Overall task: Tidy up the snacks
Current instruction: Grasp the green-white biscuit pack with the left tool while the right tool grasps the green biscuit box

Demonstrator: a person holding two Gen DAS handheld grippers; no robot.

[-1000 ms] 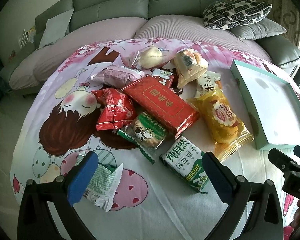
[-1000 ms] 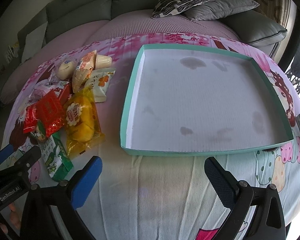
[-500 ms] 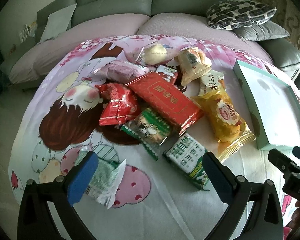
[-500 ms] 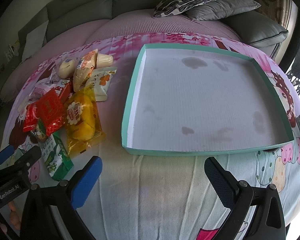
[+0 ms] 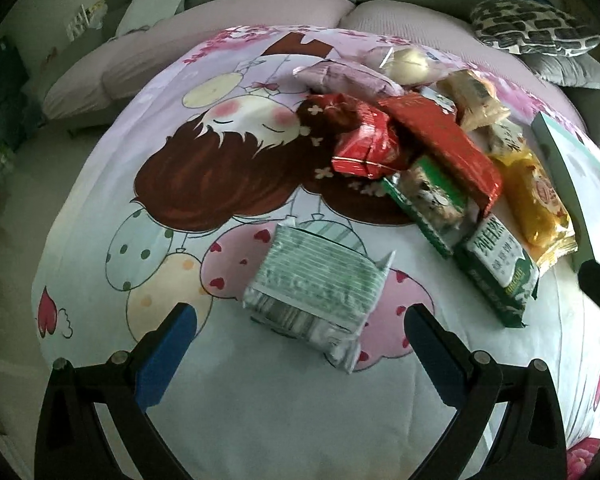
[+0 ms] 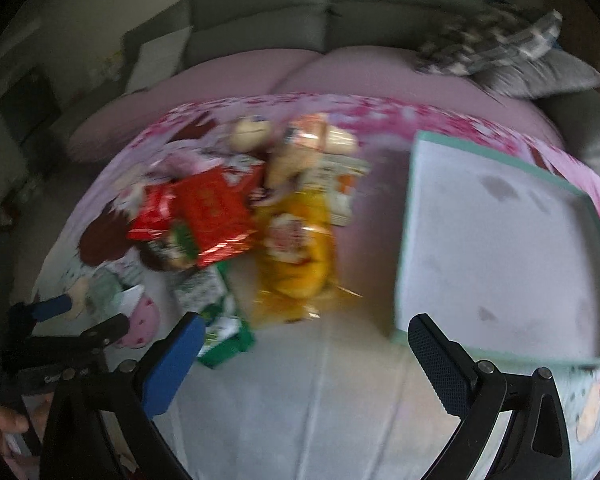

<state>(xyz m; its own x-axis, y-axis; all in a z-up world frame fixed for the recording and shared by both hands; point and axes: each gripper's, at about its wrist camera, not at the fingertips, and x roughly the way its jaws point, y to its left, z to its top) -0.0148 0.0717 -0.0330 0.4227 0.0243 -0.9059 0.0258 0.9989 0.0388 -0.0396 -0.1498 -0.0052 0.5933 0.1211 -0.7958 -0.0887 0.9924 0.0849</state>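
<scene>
Left wrist: green-striped packet (image 5: 318,284) ahead of wide jaws, untouched.

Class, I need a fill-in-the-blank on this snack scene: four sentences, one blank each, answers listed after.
1. The tray with the teal rim holds ____ snacks.
2. The packet nearest the left gripper is striped white and ____.
3. The yellow packet lies between the tray and the long ____ packet.
4. The snacks lie on a cloth printed with a cartoon ____.

Missing words: no; green; red; girl
</scene>
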